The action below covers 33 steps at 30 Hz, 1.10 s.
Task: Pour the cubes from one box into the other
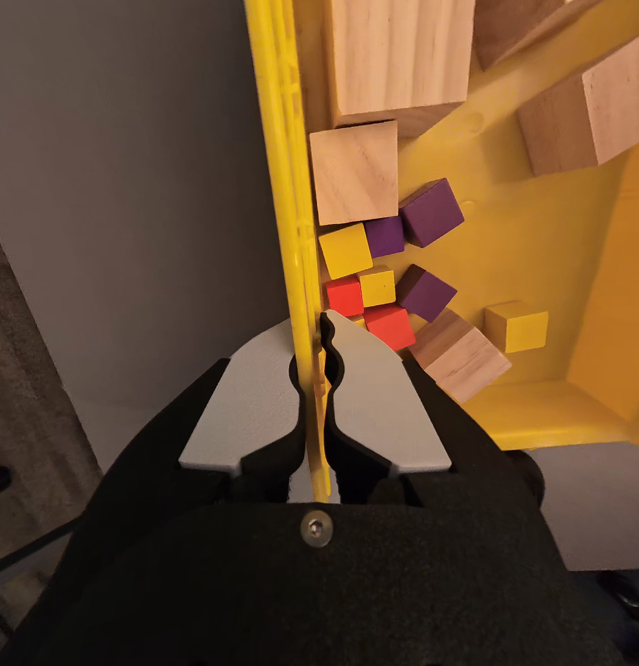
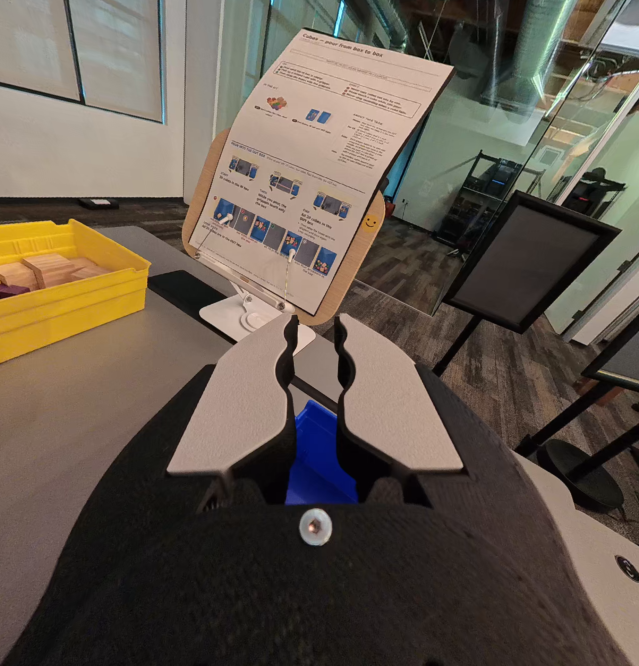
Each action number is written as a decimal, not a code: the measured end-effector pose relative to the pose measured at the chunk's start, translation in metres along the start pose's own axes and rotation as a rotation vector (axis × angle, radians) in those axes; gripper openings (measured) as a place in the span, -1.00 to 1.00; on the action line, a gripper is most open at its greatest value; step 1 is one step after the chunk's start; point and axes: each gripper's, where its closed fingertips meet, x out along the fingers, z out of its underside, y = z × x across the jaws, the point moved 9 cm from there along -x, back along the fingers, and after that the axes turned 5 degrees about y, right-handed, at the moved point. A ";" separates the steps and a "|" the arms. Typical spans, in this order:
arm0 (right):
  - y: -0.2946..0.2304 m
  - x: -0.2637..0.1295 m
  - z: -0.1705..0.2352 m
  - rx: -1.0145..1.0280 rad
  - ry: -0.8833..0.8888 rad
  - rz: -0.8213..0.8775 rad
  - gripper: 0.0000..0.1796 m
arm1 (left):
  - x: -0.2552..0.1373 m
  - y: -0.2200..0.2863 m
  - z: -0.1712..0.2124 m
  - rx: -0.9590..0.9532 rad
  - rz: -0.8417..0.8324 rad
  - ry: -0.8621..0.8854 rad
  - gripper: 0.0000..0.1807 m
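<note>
My left gripper is shut on the side wall of the yellow box, one finger outside and one inside. The box holds several cubes: large plain wooden ones, purple, yellow and red, crowded against the gripped wall. In the right wrist view the yellow box is at the left on the table with wooden cubes in it. My right gripper is open and empty. Part of a blue box shows below, through the gap between its fingers.
A grey table carries a black mat and a printed sheet on a white stand at the back. A black framed sign on a pole stands on the floor to the right, beside a glass wall.
</note>
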 end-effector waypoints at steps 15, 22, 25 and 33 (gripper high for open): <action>-0.020 0.016 0.004 -0.031 -0.047 -0.060 -0.78 | 0.002 0.061 -0.002 0.164 0.031 0.014 -0.92; -0.043 0.038 0.015 0.056 -0.155 -0.131 -0.78 | 0.004 0.104 -0.005 0.240 0.053 0.040 -0.91; -0.060 0.052 0.021 0.161 -0.210 -0.198 -0.75 | 0.005 0.126 -0.004 0.265 0.077 0.049 -0.91; -0.122 0.094 0.046 0.349 -0.437 -0.299 -0.59 | 0.003 0.187 0.009 0.257 0.218 0.101 -0.87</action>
